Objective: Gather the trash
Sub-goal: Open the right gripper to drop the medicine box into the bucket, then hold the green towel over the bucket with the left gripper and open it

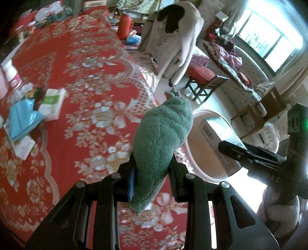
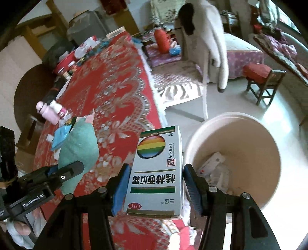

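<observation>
My left gripper (image 1: 152, 173) is shut on a rolled green fleece cloth (image 1: 163, 132) that sticks up past the fingers, over the edge of the red floral table (image 1: 86, 63). My right gripper (image 2: 154, 184) is shut on a white medicine box (image 2: 156, 173) with a rainbow circle and green stripes. That box (image 1: 221, 140) and the right gripper (image 1: 250, 155) also show at the right of the left wrist view, above a cream waste bin (image 1: 202, 167). The bin (image 2: 265, 138) holds several crumpled wrappers (image 2: 215, 169). The green cloth (image 2: 80, 150) and left gripper (image 2: 63, 173) appear at left.
A blue packet (image 1: 23, 117), white boxes (image 1: 52, 103) and a white bottle (image 1: 11, 73) lie on the table's left side. More clutter sits at the far end (image 1: 48, 13). A chair with a pale coat (image 1: 173, 42), a small stool (image 1: 204, 80) and a red flask (image 1: 125, 27) stand on the floor.
</observation>
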Available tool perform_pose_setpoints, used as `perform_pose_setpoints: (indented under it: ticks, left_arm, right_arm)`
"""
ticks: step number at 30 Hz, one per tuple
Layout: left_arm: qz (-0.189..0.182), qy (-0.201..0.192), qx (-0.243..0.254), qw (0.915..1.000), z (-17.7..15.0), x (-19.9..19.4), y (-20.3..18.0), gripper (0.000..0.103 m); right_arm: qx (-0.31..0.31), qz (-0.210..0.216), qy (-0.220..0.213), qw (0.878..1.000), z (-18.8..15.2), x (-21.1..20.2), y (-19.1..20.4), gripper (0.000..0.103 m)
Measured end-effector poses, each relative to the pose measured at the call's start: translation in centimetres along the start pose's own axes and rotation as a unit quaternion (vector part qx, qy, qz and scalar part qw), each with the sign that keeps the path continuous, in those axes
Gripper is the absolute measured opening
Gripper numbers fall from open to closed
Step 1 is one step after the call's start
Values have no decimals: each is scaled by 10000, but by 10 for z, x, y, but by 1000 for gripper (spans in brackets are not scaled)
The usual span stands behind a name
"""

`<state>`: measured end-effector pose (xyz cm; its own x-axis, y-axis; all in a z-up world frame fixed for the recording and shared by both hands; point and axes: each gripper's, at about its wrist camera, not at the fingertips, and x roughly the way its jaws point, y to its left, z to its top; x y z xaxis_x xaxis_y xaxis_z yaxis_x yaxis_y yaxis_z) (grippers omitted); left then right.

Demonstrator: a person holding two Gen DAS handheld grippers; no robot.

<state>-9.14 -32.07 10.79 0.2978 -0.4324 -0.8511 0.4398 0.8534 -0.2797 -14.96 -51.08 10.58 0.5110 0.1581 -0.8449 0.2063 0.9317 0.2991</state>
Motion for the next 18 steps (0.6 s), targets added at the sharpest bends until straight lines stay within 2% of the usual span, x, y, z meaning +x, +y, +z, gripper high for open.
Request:
perform_pose_setpoints:
  ticks: [9, 18]
  left_arm:
    - [-290, 208, 283, 9990, 7, 28, -46, 27]
    - [-401, 438, 438, 9973, 12, 61, -84, 27]
  right_arm:
    - [458, -231, -72, 9987, -9, -16, -50, 55]
    - [773, -476, -73, 9958, -14, -20, -97, 51]
